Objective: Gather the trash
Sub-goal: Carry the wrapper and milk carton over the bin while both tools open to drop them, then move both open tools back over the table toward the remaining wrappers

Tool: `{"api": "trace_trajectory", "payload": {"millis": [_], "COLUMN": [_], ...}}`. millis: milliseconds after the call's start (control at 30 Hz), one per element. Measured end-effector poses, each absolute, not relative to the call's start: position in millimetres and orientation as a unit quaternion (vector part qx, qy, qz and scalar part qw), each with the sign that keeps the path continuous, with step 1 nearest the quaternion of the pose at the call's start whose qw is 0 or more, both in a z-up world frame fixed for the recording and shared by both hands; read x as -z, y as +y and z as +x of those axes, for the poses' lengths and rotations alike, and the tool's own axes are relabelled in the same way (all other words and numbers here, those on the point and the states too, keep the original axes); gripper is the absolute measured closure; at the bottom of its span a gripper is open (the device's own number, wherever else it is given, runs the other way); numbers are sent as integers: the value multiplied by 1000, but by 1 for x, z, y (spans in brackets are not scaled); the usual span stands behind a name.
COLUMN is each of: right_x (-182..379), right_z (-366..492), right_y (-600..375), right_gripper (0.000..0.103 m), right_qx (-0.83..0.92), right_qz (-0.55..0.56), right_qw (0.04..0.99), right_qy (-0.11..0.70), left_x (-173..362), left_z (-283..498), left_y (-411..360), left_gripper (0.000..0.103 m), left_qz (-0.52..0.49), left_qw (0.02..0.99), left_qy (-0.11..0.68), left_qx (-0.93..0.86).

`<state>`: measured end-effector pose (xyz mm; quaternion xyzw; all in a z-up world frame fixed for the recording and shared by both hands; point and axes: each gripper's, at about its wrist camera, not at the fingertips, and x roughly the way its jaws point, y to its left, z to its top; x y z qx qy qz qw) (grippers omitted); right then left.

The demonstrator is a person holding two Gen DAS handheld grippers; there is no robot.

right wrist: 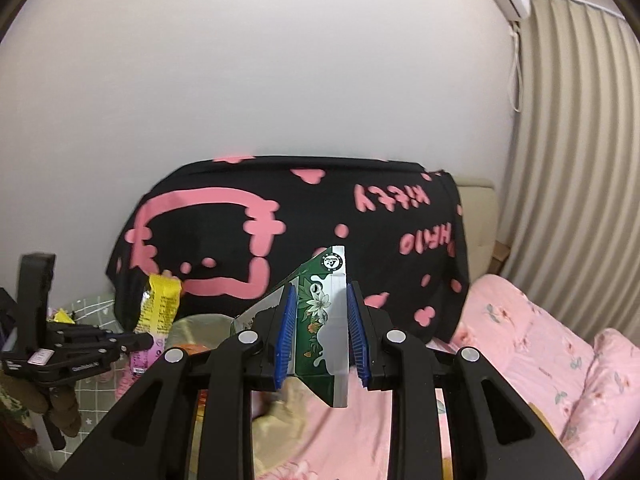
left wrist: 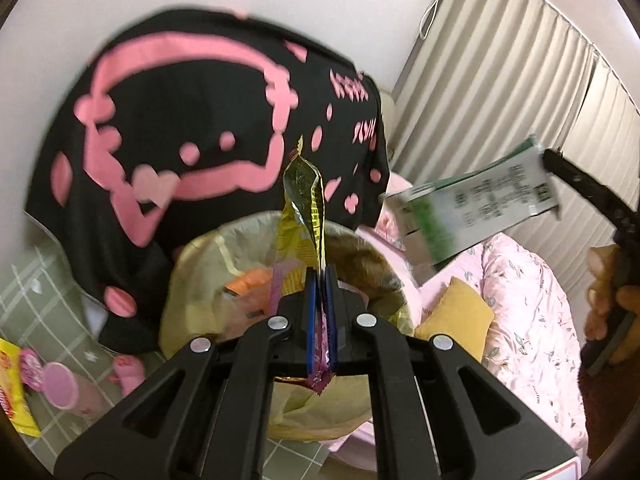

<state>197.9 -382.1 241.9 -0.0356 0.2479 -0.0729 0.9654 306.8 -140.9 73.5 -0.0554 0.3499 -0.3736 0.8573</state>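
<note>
Left wrist view: our left gripper (left wrist: 320,312) is clamped tight on a yellow wrapper (left wrist: 304,208), which stands up from the pads right over the bin (left wrist: 192,264).
Right wrist view: our right gripper (right wrist: 322,330) is clamped on a green carton (right wrist: 320,320), pads pressing both its sides; the bin (right wrist: 188,328) lies below and to the left of it.
Landmark: we take the bin, lined with a yellowish bag and already holding some trash, as our reference.
Wrapper: above the bin's mouth, near its middle, so we judge a drop from here should land inside.
Carton: seen from the left wrist (left wrist: 476,204), it is up and off to the right of the bin, not yet over the mouth.
Doing it well: we bring the carton over the bin's middle before letting go, and lower both pieces close to the rim so the light wrapper does not drift out.
Risk: the black blanket (left wrist: 208,128) hangs just behind the bin; we keep clear of it.
</note>
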Motion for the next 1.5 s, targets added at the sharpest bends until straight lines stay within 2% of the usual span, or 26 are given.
{"api": "trace_trajectory", "payload": {"millis": [333,367,433,500,767,1033,1333,1500], "right_x": [-223,-221,-219,-218,-208,-185,-82,-50], "right_z": [192,193,196,201,231,254,289,298], "right_y": [-422,-422,-420,-416,-371,-317,-298,-294], "right_gripper": [78,78,78,78,78,78,78,77], "right_qx": [85,83,76,68,18,-14,2,10], "right_qz": [-7,-6,-3,0,-16,-48,-39,-29], "right_qw": [961,962,963,964,965,957,919,907], "right_qy": [262,262,260,258,261,286,392,420], "left_x": [-15,-13,-17,-26,-64,-60,-34,-17], "left_z": [344,345,345,341,327,324,317,318], "left_y": [-183,-182,-177,-172,-139,-93,-21,24], "left_gripper": [96,93,75,65,63,63,63,63], "left_qz": [-24,-31,-48,-50,-35,-40,-68,-92], "left_qw": [847,845,838,841,865,877,878,879], "left_qy": [415,420,422,413,380,380,406,419], "left_qx": [330,331,344,345,326,293,246,206]}}
